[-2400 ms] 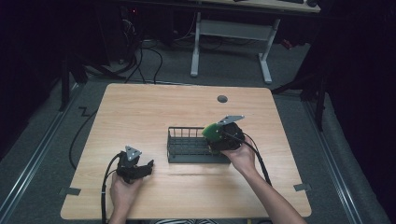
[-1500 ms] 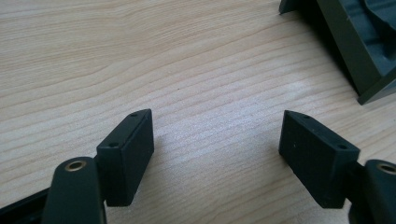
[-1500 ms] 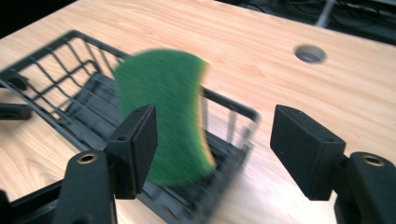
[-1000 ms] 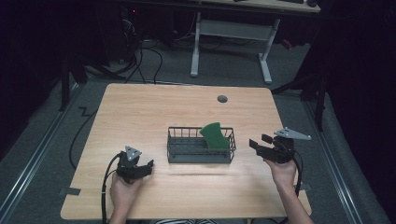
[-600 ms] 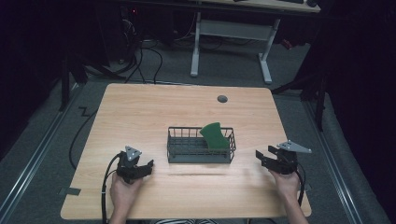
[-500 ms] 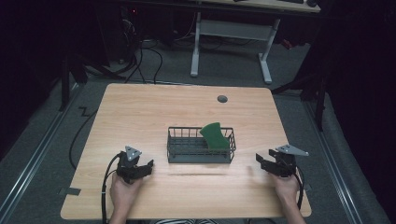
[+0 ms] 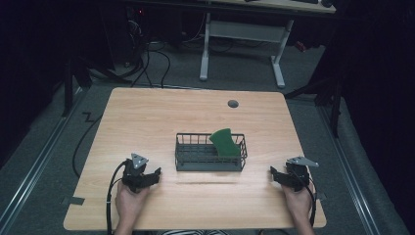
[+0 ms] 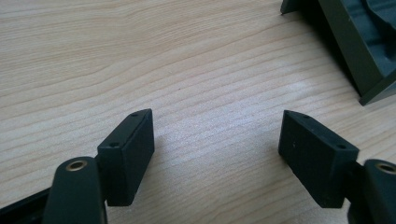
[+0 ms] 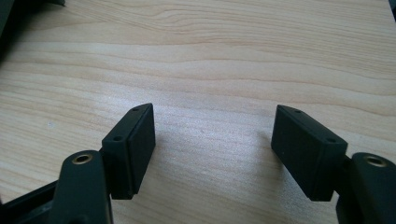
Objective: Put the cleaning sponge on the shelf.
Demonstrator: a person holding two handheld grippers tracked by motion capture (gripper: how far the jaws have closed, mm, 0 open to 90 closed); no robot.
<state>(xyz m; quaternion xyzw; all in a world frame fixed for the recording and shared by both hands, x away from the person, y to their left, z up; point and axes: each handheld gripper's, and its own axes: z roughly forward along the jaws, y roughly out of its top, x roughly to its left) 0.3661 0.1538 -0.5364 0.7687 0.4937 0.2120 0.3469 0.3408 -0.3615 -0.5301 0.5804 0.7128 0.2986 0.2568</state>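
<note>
Across the middle of the high view lies the wooden surface (image 7: 161, 117), light-grained, with a small round grey cap (image 7: 233, 104) near its far edge. Floor around it is dark grey, with black cables at upper left and a white desk frame (image 7: 242, 41) at top centre.

Centre of the surface: a dark wire basket (image 7: 195, 157), rectangular, long side across the frame. A green cup (image 7: 225, 142) sits in its right end, tilted, rising above the rim. In the left gripper view a corner of the basket (image 8: 348, 51) shows at upper right.

Lower left of the high view: left claw (image 7: 149, 172), held in a hand (image 7: 128, 205), resting low on the surface, well apart from the basket's left end. Its jaws stand wide in the left gripper view (image 8: 217, 144), bare wood between them, nothing held.

Lower right of the high view: right claw (image 7: 277, 175), in the other hand (image 7: 298, 203), near the surface's right edge, well apart from the basket's right end and the cup. Right gripper view (image 9: 215, 142): jaws wide, having just been opening further, with bare wood between them.
</note>
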